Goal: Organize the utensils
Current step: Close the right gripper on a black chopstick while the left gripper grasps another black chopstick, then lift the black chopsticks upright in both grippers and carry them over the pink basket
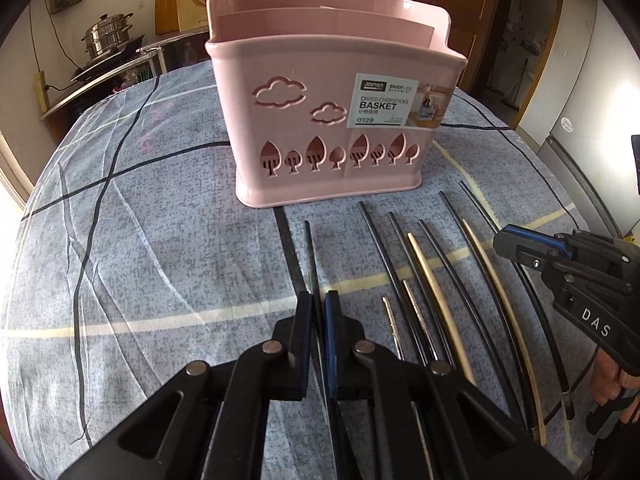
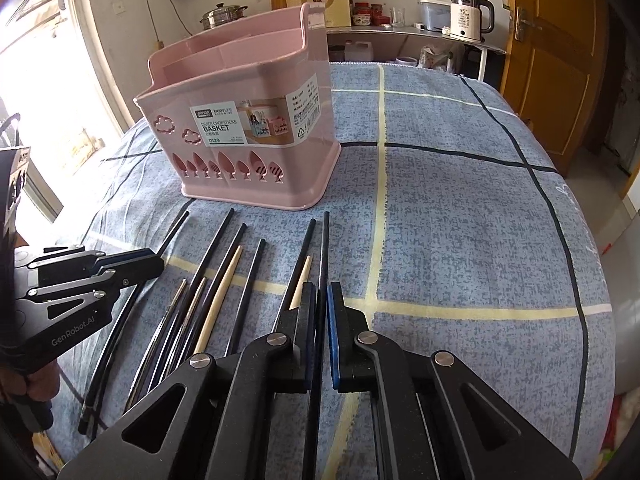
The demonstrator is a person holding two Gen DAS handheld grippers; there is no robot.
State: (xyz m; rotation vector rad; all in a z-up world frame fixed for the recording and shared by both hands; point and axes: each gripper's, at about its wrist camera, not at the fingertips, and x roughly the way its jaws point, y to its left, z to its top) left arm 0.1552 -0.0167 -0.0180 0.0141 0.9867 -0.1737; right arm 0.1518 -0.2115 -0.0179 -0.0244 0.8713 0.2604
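Chopsticks (image 1: 436,280) lie in a row on the bed (image 1: 160,240), nearest the cameras; none is in the basket yet, so nearly all the work is left. Left hand-held gripper (image 1: 319,312) is closed on one black chopstick (image 1: 310,256) at the row's left end, and right hand-held gripper (image 2: 321,304) is closed on another (image 2: 326,248) at its right end. Beyond them stands the pink basket (image 2: 248,160), open-topped, with bare bedspread on both sides

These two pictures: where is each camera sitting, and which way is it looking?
Left view: on the left tongs, looking down along them at a black chopstick they pinch; a hand shows at right.
Right view: on the right tongs, shut on another black chopstick; the other tongs show at left.
Both share the pink basket and checked cloth.
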